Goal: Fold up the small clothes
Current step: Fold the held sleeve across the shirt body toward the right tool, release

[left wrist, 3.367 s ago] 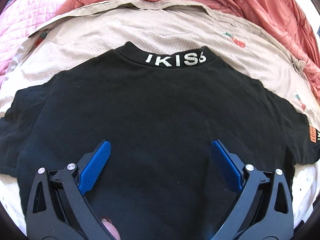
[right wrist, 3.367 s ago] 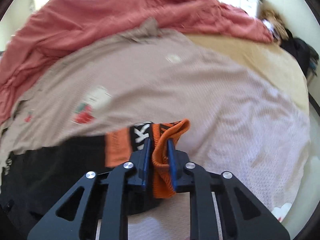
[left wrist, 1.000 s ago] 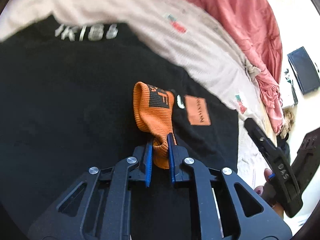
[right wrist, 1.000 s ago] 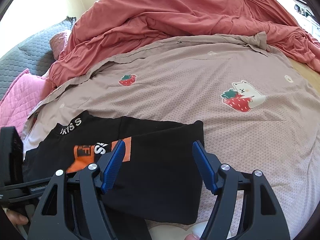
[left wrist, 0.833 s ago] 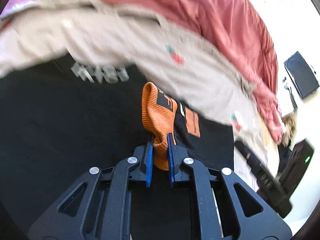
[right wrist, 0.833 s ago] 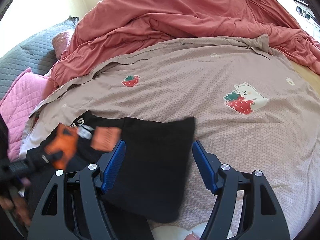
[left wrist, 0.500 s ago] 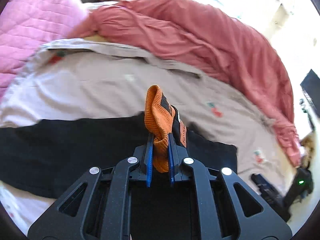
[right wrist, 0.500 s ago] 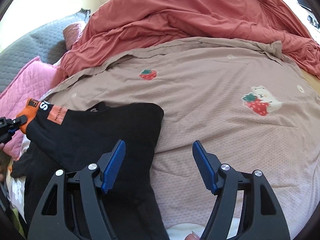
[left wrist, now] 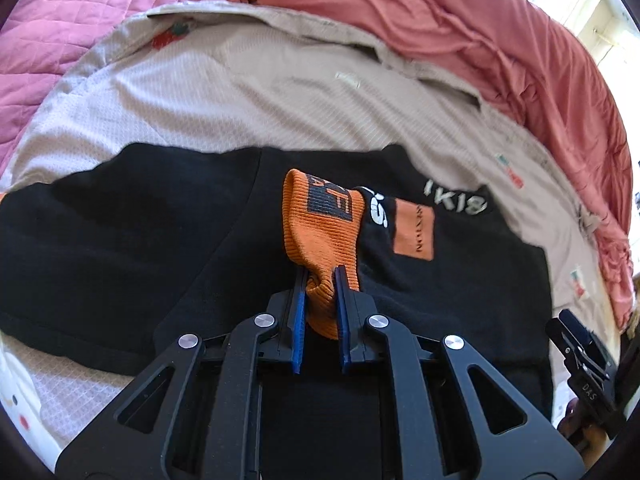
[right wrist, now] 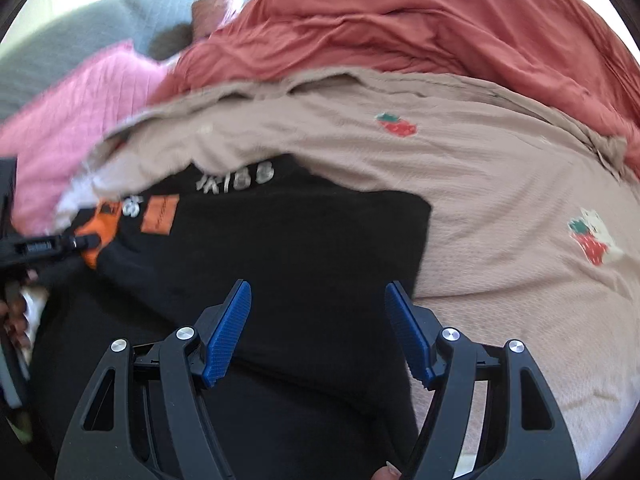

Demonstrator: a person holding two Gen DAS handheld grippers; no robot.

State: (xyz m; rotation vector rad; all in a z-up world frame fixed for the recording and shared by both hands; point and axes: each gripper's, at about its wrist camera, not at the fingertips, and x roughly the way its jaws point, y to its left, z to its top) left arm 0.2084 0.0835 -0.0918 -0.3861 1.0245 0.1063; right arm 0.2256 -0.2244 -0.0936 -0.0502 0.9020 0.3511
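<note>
A black T-shirt with white letters on its collar lies on the beige sheet. Its sleeve, with an orange ribbed cuff and an orange patch, is folded across the body. My left gripper is shut on that orange cuff and holds it a little above the shirt. My right gripper hangs open over the shirt's body with nothing between its blue pads.
A red duvet is bunched along the far side. A pink quilted pillow lies at the left, a grey one behind it. Strawberry prints dot the sheet. A hand holds the left tool.
The left gripper carried the orange cuff across the shirt, folding the sleeve over the body. The right gripper, open throughout, shifted and rolled; the shirt now fills the space under its pads.
</note>
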